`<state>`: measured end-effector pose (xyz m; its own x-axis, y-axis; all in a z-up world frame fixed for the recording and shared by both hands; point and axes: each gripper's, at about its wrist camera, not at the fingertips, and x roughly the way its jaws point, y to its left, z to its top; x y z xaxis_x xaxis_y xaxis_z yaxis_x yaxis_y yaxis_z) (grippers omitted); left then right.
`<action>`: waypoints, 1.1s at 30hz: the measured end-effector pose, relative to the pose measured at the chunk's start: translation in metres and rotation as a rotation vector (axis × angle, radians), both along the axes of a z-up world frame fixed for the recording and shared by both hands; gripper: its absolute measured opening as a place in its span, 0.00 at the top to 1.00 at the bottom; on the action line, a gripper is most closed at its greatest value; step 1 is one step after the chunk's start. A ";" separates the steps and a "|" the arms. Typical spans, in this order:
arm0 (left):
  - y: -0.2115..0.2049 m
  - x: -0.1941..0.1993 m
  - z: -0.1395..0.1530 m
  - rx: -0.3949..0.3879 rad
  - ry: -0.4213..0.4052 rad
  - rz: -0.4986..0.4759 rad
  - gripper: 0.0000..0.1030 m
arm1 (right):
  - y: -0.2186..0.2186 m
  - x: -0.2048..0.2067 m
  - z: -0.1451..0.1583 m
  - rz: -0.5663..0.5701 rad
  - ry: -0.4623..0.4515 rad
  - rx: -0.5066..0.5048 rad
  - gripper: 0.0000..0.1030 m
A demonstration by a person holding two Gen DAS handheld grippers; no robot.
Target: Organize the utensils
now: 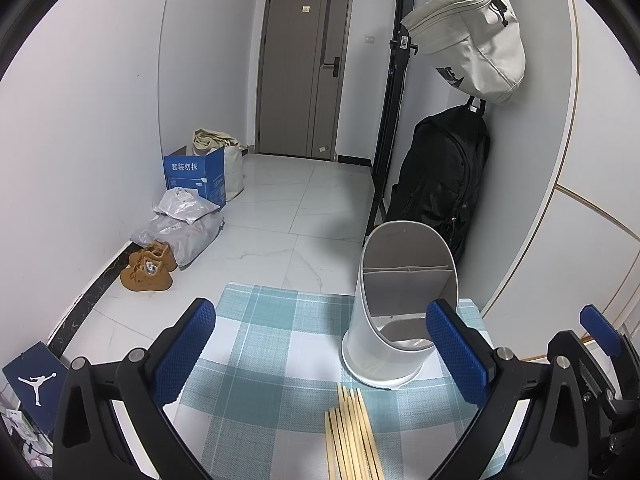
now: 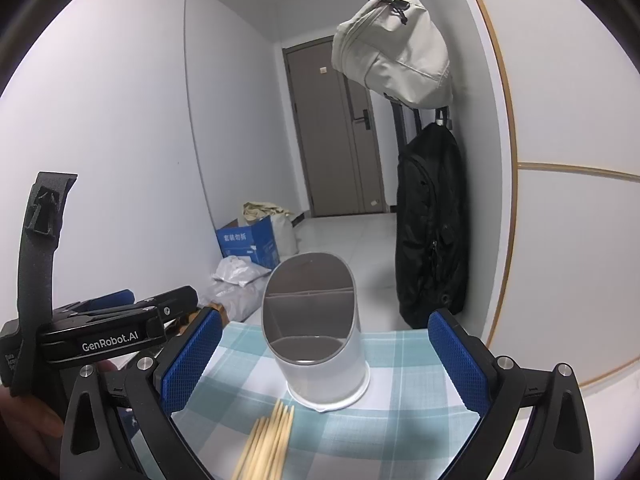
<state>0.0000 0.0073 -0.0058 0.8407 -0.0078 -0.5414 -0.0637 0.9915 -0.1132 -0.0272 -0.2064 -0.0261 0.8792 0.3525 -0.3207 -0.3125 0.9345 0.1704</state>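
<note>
Currently both grippers hang spread and empty: left gripper [image 1: 320, 356], right gripper [image 2: 324, 364]. Grip the pale wooden chopstick bundle [image 1: 354, 432], at the near edge of the blue checked tablecloth [image 1: 256, 344], then drop it into the white divided cylindrical holder [image 1: 400, 304] just beyond; avoid knocking its rim.

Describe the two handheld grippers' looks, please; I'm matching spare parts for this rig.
Both match: black plastic frames with silver screws, each carrying two flat fingers faced in blue, diamond-textured pads. The left gripper and right gripper share this build. In the right wrist view, the left one's side bears white "GenRobot.AI" lettering and a black strap. No cables are visible.
</note>
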 end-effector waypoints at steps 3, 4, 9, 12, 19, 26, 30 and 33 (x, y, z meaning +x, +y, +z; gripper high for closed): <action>-0.001 0.000 -0.001 0.003 0.000 0.002 0.01 | 0.000 -0.001 0.000 0.000 0.000 -0.001 0.00; -0.001 0.000 -0.001 0.002 0.001 0.002 0.01 | 0.000 -0.001 0.000 0.000 0.000 -0.002 0.00; -0.002 0.000 -0.002 0.001 0.005 0.002 0.01 | 0.001 -0.001 -0.001 -0.001 0.002 0.000 0.00; -0.002 0.000 -0.002 0.002 0.005 0.003 0.01 | 0.001 -0.001 -0.001 -0.001 0.002 0.000 0.00; -0.002 0.000 -0.004 0.000 0.008 0.003 0.01 | 0.002 -0.001 -0.002 0.001 0.006 0.000 0.00; -0.002 0.001 -0.007 -0.006 0.022 0.007 0.01 | 0.002 0.000 -0.003 -0.004 0.011 -0.006 0.00; -0.001 0.003 -0.010 -0.008 0.042 0.005 0.01 | 0.004 0.002 -0.005 -0.015 0.026 -0.021 0.00; 0.002 0.006 -0.015 -0.020 0.070 -0.002 0.01 | 0.004 0.005 -0.008 -0.022 0.047 -0.027 0.00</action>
